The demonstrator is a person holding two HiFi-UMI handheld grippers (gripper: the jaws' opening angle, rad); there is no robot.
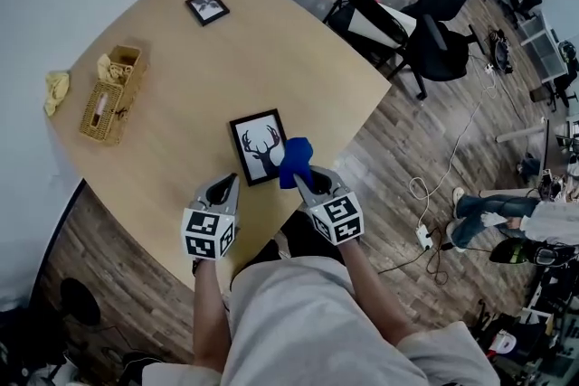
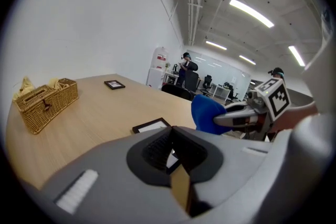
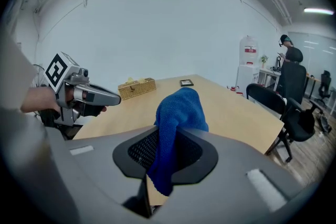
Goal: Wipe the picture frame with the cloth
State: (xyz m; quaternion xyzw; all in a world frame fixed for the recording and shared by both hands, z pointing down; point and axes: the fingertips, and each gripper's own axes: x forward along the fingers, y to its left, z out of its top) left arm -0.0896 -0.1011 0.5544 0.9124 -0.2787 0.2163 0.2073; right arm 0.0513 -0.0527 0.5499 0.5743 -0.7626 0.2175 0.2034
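- Two claws, hand-held, both over the near edge of the tabletop [image 1: 235, 68].
- Item 1, left claw [image 1: 231, 183]: jaws together, nothing between them. It is poised just short of the near left corner of the picture frame [image 1: 260, 146] and does not touch it.
- Item 2, right claw [image 1: 301, 174]: clamped on a blue cloth [image 1: 294, 160]. A bunched fold stands up past the jaw tips.
- Item 3, picture frame: black border, stag print, lying flat, close to the tabletop's near edge. The cloth sits at its right edge. The left gripper view suggests the cloth is held in the air above the frame, not pressed on it.
- Item 4, other stock: wicker basket [image 1: 113, 93] at far left, second small frame [image 1: 207, 6] at the far side, both well apart from the work.
- Step in hand, as judged: bringing the cloth down to begin wiping.
- Handling notes:
  - Lower the loose fold, not the jaw tips, onto the glass.
  - Rest the left claw on the border so the frame does not slide toward the edge.
  - Use light, overlapping strokes across the glass, then around the border.
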